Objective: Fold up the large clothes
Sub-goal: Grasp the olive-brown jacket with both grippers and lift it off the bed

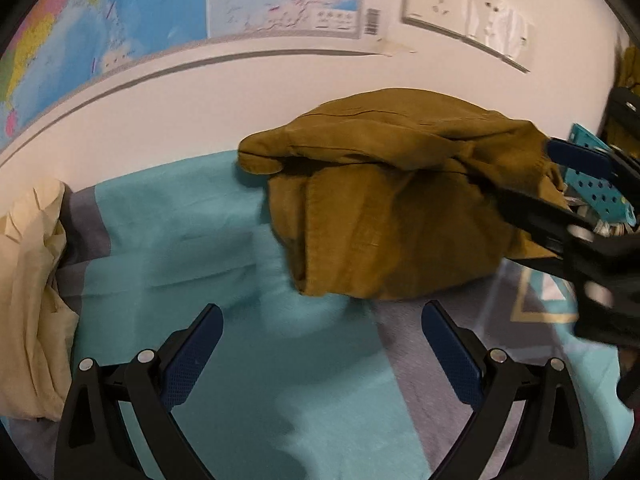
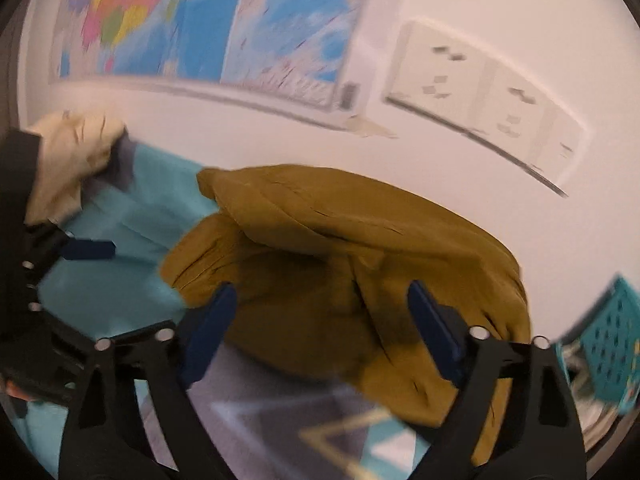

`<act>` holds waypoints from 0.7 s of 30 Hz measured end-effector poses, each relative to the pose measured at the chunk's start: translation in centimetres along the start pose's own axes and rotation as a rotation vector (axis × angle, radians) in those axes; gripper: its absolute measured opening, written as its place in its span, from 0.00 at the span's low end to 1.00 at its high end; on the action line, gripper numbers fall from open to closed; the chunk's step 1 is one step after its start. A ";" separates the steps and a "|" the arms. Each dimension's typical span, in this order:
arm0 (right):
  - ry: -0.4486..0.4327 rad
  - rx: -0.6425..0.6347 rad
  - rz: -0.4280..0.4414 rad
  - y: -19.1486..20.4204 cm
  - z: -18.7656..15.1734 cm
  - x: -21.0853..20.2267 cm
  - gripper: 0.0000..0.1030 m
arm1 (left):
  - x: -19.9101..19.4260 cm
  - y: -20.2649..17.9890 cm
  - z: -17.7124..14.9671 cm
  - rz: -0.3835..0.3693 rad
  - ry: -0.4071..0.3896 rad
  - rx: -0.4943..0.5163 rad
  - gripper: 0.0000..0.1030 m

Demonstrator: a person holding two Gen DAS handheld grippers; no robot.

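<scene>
One olive-brown garment [image 1: 384, 200], folded into a thick rumpled bundle, lies on the bed [image 1: 192, 240] just ahead of both grippers' fingers, left gripper [image 1: 322, 354] and right gripper [image 2: 320, 332] spread apart, gripping nothing.

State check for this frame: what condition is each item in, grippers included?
Olive garment: folded into a bulky bundle on the bed, no pads pressing it.
Cream cloth: crumpled, unfolded, by the wall.
Teal bedsheet: spread flat, lightly creased.
Left hand-held gripper: open, empty.
Right hand-held gripper: open, garment beyond its fingers.
Teal basket: upright at the bed's edge.
</scene>
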State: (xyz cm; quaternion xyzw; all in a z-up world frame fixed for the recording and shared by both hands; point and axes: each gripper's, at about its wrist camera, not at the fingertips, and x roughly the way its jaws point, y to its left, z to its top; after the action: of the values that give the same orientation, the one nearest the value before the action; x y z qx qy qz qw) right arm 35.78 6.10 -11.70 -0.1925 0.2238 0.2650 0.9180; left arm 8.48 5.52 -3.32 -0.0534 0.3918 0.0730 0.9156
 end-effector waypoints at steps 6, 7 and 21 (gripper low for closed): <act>0.044 -0.143 -0.020 1.7 1.9 5.0 0.71 | 1.5 1.5 0.5 0.021 0.020 -0.027 0.93; 0.056 -0.165 -0.044 1.9 2.1 5.7 0.69 | 1.6 1.6 0.6 0.022 0.023 -0.029 0.93; -0.011 -0.091 -0.030 -6.0 4.9 -2.4 0.65 | 3.7 3.4 2.1 0.034 0.032 -0.035 0.93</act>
State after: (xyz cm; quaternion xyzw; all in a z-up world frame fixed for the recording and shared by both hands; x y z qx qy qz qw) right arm 38.91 2.70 -5.00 -0.2358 0.2036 0.2623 0.9133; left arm 11.85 9.57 -4.68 -0.0636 0.4061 0.0946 0.9067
